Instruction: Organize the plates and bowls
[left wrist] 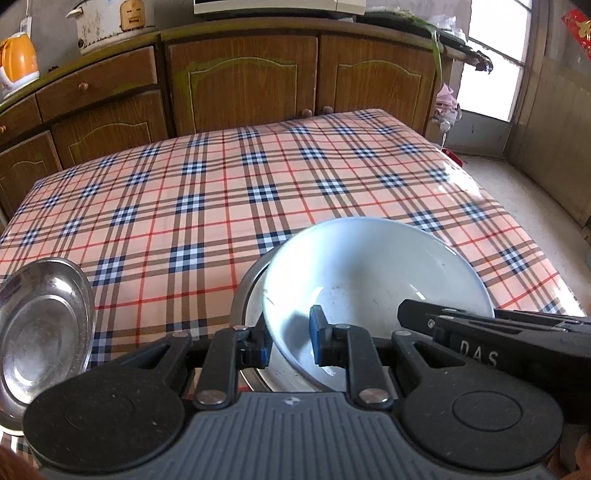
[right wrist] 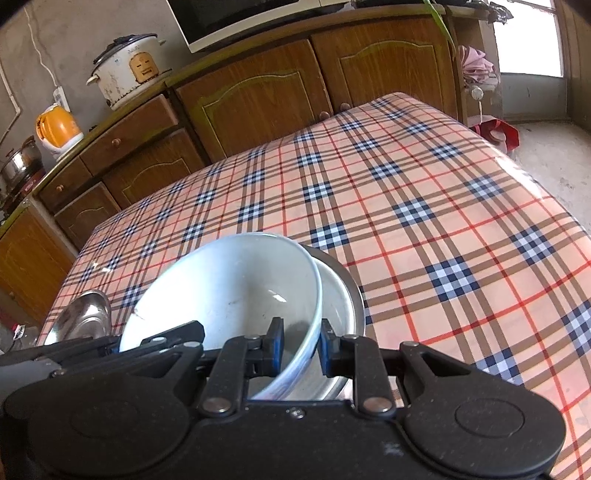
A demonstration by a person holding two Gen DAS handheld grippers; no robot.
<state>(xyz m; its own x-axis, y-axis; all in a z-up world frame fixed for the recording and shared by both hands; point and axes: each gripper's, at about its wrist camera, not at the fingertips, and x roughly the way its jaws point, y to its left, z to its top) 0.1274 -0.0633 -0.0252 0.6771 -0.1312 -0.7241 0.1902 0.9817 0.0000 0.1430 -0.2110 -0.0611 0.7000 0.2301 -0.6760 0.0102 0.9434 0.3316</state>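
Item 1. Left gripper (left wrist: 289, 341), bottom centre of the left wrist view: fingers (left wrist: 318, 334) pinching the near rim of the white bowl (left wrist: 373, 273), one pad outside the wall, one inside.

Item 2. Right gripper (right wrist: 298, 345), bottom centre of the right wrist view: fingers (right wrist: 275, 341) pinching the same bowl's rim at another point, wall between the pads.

Item 3. White bowl: held by both grippers, tilted, low over a steel bowl (left wrist: 245, 295) at the lower middle of the frame. A second white vessel appears to lie inside the steel one; whether the bowls touch cannot be told.

Item 4. Steel plate (left wrist: 42, 328), lower left, apart from the stack.

Item 5. Bench with plaid cloth (left wrist: 229, 192), filling mid-frame.

Item 6. Wooden cabinets (left wrist: 240, 85), upper frame; rice cooker (left wrist: 107, 22) and orange kettle (left wrist: 18, 59) at upper left.

Handling note, as judgement: the step looks like nesting the white bowl. Level it first, centre it over the steel bowl, lower both hands evenly, and release only once it is seated.
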